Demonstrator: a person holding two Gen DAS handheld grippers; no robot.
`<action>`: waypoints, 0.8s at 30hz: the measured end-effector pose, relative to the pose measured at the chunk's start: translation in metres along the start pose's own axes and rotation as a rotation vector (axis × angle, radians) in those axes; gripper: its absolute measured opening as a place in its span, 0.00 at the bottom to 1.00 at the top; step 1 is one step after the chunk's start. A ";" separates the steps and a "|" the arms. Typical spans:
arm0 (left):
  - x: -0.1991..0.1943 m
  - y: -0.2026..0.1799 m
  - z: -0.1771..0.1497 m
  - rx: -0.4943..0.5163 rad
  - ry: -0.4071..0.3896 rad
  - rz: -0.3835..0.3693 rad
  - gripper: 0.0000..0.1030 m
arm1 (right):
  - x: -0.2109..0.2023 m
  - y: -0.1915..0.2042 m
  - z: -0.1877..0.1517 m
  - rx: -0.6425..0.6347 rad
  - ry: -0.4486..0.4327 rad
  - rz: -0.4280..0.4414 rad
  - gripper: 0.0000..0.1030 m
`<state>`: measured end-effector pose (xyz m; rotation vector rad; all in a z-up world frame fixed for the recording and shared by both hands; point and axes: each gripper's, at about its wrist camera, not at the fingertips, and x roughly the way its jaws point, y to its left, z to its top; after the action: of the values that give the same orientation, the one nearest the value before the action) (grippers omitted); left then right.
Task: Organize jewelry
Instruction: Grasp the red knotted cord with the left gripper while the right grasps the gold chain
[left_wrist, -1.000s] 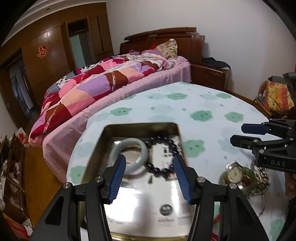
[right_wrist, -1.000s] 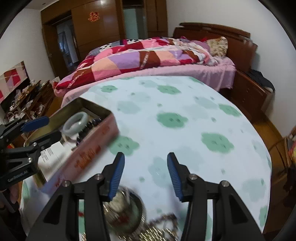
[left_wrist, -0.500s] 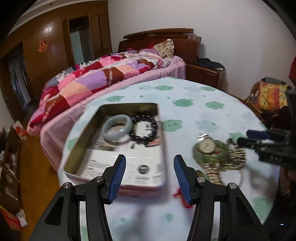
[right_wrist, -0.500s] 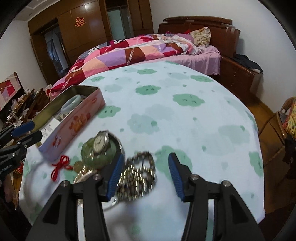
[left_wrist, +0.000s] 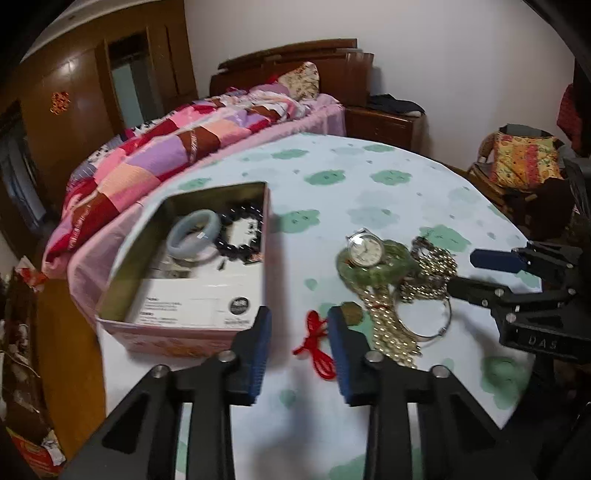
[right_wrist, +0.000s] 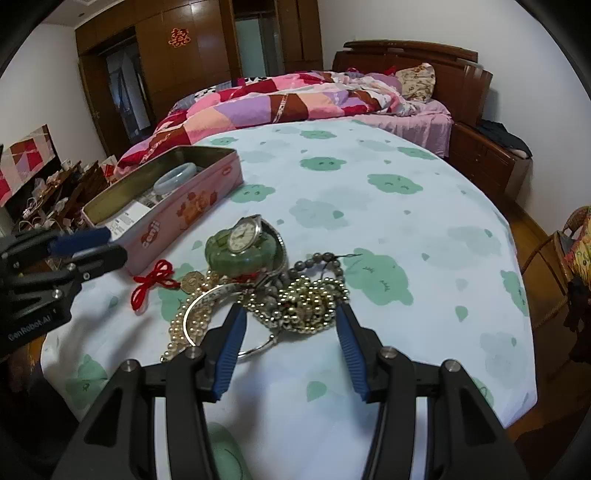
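Note:
A pink tin box (left_wrist: 184, 334) (right_wrist: 177, 218) stands on the table's left, holding a pale jade bangle (left_wrist: 194, 236) (right_wrist: 174, 177) and a dark bead bracelet (left_wrist: 240, 236). A jewelry pile lies to its right: a watch (left_wrist: 365, 248) (right_wrist: 243, 233) on a green jade piece (left_wrist: 376, 269) (right_wrist: 243, 254), gold bead strands (left_wrist: 391, 325) (right_wrist: 306, 302), a silver bangle (right_wrist: 207, 299) and a red cord (left_wrist: 316, 343) (right_wrist: 151, 280). My left gripper (left_wrist: 298, 352) is open, just short of the red cord. My right gripper (right_wrist: 290, 352) is open, its tips beside the gold beads.
The round table has a pale cloth with green clouds (right_wrist: 388, 206). A bed with a patchwork quilt (right_wrist: 288, 99) stands behind it. A nightstand (right_wrist: 491, 155) and a chair with a yellow cushion (left_wrist: 524, 162) are at the right. Clutter (right_wrist: 48, 184) lies at the left.
Both grippers have pulled back from the table. The left one has swung right from above the tin toward the pile; the right one now has the gold beads between its open fingers.

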<state>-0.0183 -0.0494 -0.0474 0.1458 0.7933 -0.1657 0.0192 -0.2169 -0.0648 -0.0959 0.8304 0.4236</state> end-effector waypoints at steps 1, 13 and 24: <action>0.001 0.000 0.000 -0.002 0.002 -0.008 0.27 | -0.001 -0.002 0.000 0.006 -0.001 0.000 0.51; 0.019 -0.011 -0.006 0.004 0.062 -0.121 0.10 | 0.005 -0.011 -0.007 0.050 0.017 -0.011 0.43; 0.038 -0.005 -0.012 -0.026 0.104 -0.168 0.00 | 0.017 -0.017 -0.001 0.086 0.029 0.027 0.23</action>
<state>-0.0015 -0.0554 -0.0832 0.0634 0.9113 -0.3079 0.0359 -0.2268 -0.0794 -0.0112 0.8780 0.4118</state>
